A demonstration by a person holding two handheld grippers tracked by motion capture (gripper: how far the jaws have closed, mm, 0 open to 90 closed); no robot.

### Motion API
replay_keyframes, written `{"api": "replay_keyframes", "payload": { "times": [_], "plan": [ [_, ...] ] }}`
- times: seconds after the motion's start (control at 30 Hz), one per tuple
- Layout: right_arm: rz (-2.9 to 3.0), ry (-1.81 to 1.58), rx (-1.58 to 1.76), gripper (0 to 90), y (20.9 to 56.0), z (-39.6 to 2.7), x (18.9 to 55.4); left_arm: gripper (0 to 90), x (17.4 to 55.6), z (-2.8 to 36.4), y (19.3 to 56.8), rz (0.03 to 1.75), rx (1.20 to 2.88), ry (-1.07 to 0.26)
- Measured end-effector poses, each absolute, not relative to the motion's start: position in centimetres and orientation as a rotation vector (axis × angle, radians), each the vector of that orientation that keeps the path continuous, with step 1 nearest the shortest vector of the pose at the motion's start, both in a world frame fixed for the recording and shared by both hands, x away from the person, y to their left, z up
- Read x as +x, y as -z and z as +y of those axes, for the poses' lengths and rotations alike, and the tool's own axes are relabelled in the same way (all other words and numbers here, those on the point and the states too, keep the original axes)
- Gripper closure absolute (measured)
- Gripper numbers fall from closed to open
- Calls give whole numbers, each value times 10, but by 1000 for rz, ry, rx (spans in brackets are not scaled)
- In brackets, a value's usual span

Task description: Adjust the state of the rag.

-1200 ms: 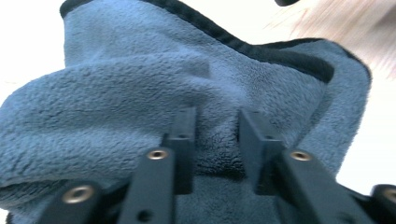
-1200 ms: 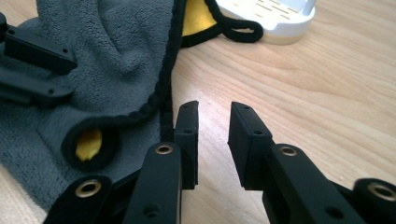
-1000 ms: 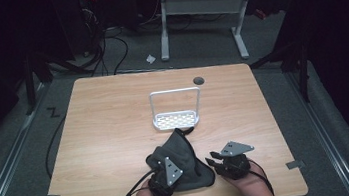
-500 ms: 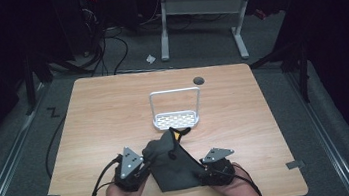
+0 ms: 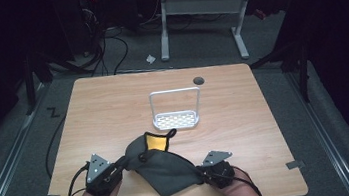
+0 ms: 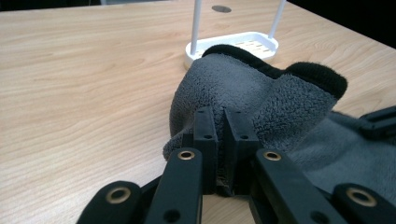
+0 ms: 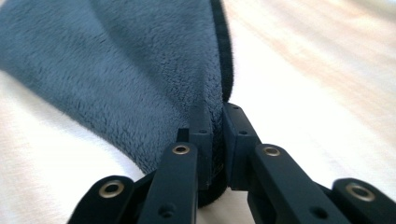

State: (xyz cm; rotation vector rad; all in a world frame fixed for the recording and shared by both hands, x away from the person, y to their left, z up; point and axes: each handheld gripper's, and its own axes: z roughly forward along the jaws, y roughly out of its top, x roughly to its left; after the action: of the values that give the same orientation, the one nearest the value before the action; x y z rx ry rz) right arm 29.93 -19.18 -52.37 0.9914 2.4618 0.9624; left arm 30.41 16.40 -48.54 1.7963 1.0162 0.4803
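The person is spreading a grey fleece cloth out near the front edge of the wooden table, at about 6 o'clock on the tabletop. The left gripper is pinching the cloth's left corner, its jaws pressed together on a fold of fleece, as the left gripper view shows. The right gripper has just been closing, and its jaws are now nipping the black-bound hem at the cloth's right end. To do this step well, both hands should be pulling apart evenly and staying low, so the fleece is drawing flat rather than twisting; the far flap, showing a yellow patch and a black loop at about 12 o'clock of the cloth, is folded over and will need shaking or tugging open. A white wire rack is standing just beyond that flap, close enough that a forward pull could snag or shove it. A dark round hole is sitting farther back, well clear.
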Motion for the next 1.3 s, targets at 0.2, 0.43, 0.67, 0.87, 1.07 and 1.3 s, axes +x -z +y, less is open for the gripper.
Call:
{"api": "replay_keyframes", "payload": {
  "times": [0.2,0.43,0.67,0.87,1.07,1.3],
  "plan": [
    [2258,-972,1083,845,505,-221,320,846,324,147,490,993,1786,-390],
    [1988,-1019,1202,836,467,-274,334,834,348,112,475,884,1750,-330],
    [2168,-1068,1080,806,488,-242,309,701,339,157,522,1093,1839,-343],
    [2302,-1037,1024,792,505,-213,307,601,320,192,508,1193,1713,-473],
    [2347,-1040,985,788,509,-203,305,619,304,163,484,1036,1753,-509],
    [2464,-1113,857,797,510,-178,288,518,309,104,482,915,1830,-354]
  ]
}}
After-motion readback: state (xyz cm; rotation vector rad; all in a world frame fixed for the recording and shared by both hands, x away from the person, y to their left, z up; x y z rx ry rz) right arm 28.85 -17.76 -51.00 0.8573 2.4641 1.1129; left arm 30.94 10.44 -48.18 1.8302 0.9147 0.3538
